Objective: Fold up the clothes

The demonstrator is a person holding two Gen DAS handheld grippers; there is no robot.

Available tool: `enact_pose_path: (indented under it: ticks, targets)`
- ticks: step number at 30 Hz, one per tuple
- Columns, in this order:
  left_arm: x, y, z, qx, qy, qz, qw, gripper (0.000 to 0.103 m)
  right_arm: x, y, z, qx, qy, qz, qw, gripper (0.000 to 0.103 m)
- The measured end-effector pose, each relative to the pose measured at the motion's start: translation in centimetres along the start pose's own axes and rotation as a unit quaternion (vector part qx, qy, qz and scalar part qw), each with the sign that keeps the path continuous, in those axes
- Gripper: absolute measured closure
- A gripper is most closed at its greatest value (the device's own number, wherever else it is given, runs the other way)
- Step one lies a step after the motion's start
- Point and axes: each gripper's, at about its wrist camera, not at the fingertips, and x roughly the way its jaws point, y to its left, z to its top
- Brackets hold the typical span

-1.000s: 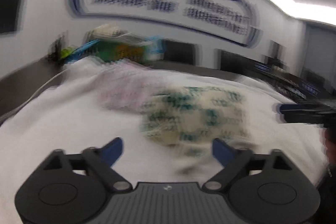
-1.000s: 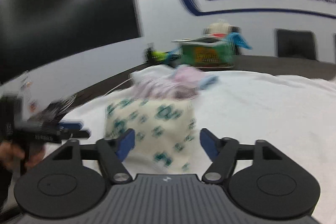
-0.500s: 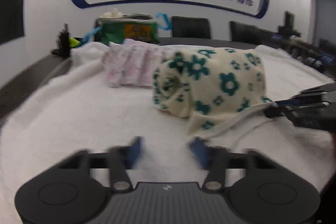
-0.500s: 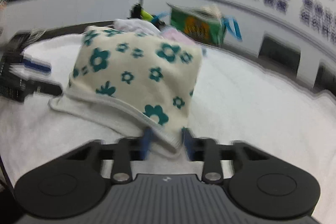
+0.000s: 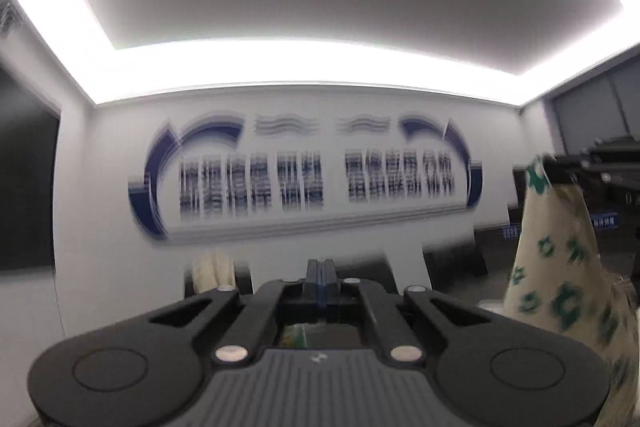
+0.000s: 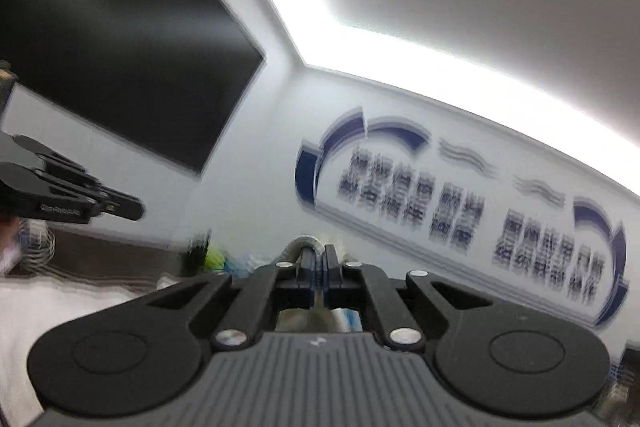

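1. Left gripper (image 5: pixel 320 269), nearest in its own view, has its jaws pressed together with nothing visibly caught between the blue pads; it points a little upward toward the far wall.
2. Right gripper (image 6: pixel 318 263), nearest in the right view, is also closed, and a grey-white cloth edge (image 6: pixel 304 241) sticks up from between its fingers, so it pinches fabric.
3. Garment (image 5: pixel 560 259), cream with green flowers, hangs at the right edge of the left view, beside the left gripper and apart from it. Its top corner is pinched in the tip of the right gripper (image 5: pixel 576 167), which reaches in from the right there, and the cloth falls from that point in a widening drape toward the bottom corner of the frame.
4. Left gripper (image 6: pixel 120 207) also appears at the left edge of the right view as a dark, closed tip. No cloth shows on it.
5. White cover (image 6: pixel 60 307) on the table lies low at the left of the right view, below that tip.
6. Clutter (image 6: pixel 216 257) farther back, with a yellow-green item in it, is too blurred to identify.
7. Dark screen (image 6: pixel 120 39) hangs on the left wall.
8. Blue sign (image 5: pixel 304 183) with blurred lettering fills the far wall.
9. Ceiling light (image 5: pixel 300 63) runs as a bright strip above.
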Motion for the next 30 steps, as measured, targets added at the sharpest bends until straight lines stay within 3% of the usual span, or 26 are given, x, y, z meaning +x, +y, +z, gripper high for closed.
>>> enact_pose_path:
  ticks: [3,5,8,10,12,14,18,21,25,27,30]
  targets:
    - [-1.5,-0.2,4.3,0.002,-0.040,-0.021,0.9990,0.103,-0.5,-1.5,5.4,-0.035,-0.038,-0.024,0.998,0.101]
    - [-2.5,-0.5,5.5,-0.016,-0.062,-0.035,0.9974,0.102,0.4,-2.6,7.9,-0.034,-0.027,-0.034,0.998,0.101]
    - [-3.1,-1.6,5.2,-0.027,-0.062,-0.059,0.9960,0.093,1.4,-4.1,9.3,-0.016,-0.003,-0.058,0.998,0.101]
    - [-3.9,-3.0,4.2,-0.038,-0.051,-0.095,0.9934,0.076,1.8,-5.1,9.8,0.001,0.014,-0.072,0.997,0.101]
    - [-4.9,-4.4,2.9,-0.052,-0.047,-0.136,0.9883,0.043,1.3,-6.0,9.7,0.030,0.028,-0.074,0.996,0.101]
    - [-6.0,-6.5,1.5,-0.061,-0.048,-0.170,0.9824,0.034,1.1,-5.9,9.3,0.031,0.041,-0.080,0.995,0.101]
    - [-7.6,-12.2,-0.2,-0.049,-0.041,-0.222,0.9729,0.028,1.0,-5.3,8.9,0.030,0.072,-0.079,0.994,0.101]
    - [-6.8,-16.7,-2.2,-0.029,-0.014,-0.187,0.9819,0.028,0.7,-4.2,9.7,0.023,0.085,-0.079,0.993,0.101]
    - [-5.0,-20.1,-3.7,-0.016,-0.011,-0.072,0.9972,0.028,1.1,-2.6,11.7,0.010,0.096,-0.077,0.992,0.101]
    - [-3.7,-21.9,-4.1,-0.008,-0.015,-0.009,0.9998,0.028,1.9,-2.3,12.3,0.012,0.110,-0.069,0.992,0.101]
    - [-2.0,-21.2,-5.8,0.004,-0.019,0.033,0.9993,0.028,2.6,-2.4,12.4,0.012,0.127,-0.061,0.990,0.101]
